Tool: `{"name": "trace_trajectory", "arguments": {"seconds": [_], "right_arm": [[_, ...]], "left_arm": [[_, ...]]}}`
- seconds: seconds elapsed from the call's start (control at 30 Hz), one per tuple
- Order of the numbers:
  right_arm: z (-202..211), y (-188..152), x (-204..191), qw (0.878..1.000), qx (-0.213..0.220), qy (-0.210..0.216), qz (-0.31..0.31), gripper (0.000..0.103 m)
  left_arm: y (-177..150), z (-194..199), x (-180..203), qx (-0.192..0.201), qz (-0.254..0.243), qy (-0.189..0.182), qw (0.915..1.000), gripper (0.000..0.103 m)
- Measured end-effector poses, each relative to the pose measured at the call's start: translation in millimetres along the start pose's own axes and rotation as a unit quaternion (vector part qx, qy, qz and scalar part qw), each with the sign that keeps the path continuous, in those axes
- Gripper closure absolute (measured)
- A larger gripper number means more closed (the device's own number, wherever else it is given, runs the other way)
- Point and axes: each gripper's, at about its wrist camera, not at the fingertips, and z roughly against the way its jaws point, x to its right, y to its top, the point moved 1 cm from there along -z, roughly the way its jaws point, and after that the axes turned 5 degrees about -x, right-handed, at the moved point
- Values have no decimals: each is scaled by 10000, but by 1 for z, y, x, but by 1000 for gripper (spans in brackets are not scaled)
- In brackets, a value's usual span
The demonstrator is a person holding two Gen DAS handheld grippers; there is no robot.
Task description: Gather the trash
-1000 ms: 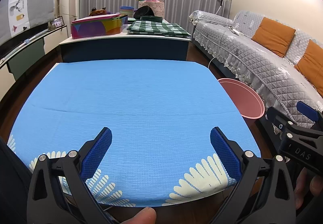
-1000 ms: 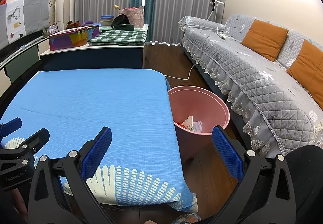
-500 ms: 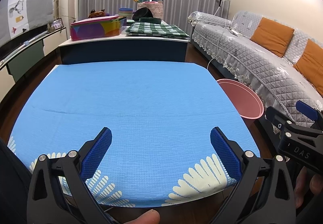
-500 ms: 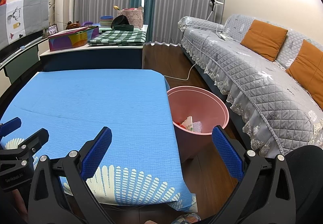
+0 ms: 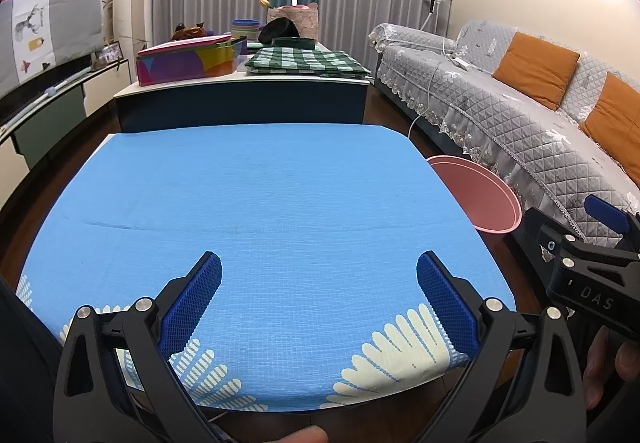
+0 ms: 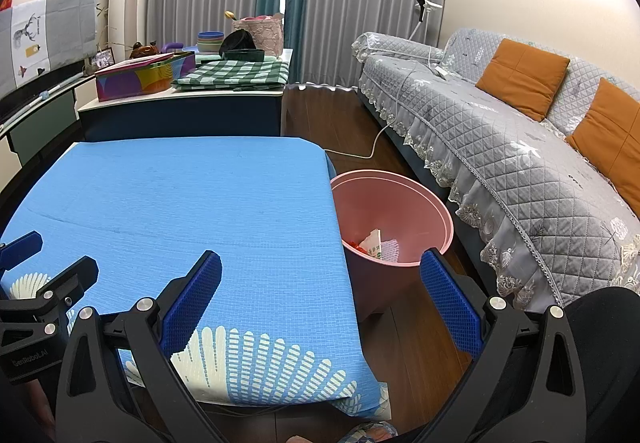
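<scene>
**Ana:** Hardly anything has shifted since a second ago: the left view has crept a touch nearer the blue tablecloth (image 5: 280, 203), and the right view sits as it did.

**Ben:** How do the tongs stand?

**Ana:** The left gripper (image 5: 319, 283) is spread wide with nothing between its blue pads (image 5: 196, 303). The right gripper (image 6: 320, 283) is just as wide and just as empty.

**Ben:** And the trash?

**Ana:** It lies in the pink bin (image 6: 436, 203), on the floor ahead of the right tongs and just beside the table's edge. A crumpled paper wrapper (image 6: 374, 243) and something red rest at its bottom. Ahead of both tongs the cloth shows no litter at all.

**Ben:** So which step is this?

**Ana:** I judge it the closing one: the collecting looks done and both tools hover at the near edge.

**Ben:** What would a next move need?

**Ana:** A look for strays. Something patterned (image 6: 368, 433) lies on the floor below the right tongs, but I cannot tell whether it is trash. If it is, the right tongs must drop, pinch it and carry it forward to the bin.
</scene>
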Motion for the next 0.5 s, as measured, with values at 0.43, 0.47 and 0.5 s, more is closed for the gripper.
{"name": "trace_trajectory", "arguments": {"seconds": [0.43,0.47,0.5], "right_arm": [[-2,0,5,9999,-6,-150,-16,5],[-3,0,6,9998,-24,-194,-26,5],[-4,0,6,9998,-36,-214,-41,5]], "left_arm": [[-5,-1,-3,-112,-6,58,9999,8],[-5,-1,-4,-122,11,52,9999,8],[-5,0,-5,-124,19,47,9999,8]]}}
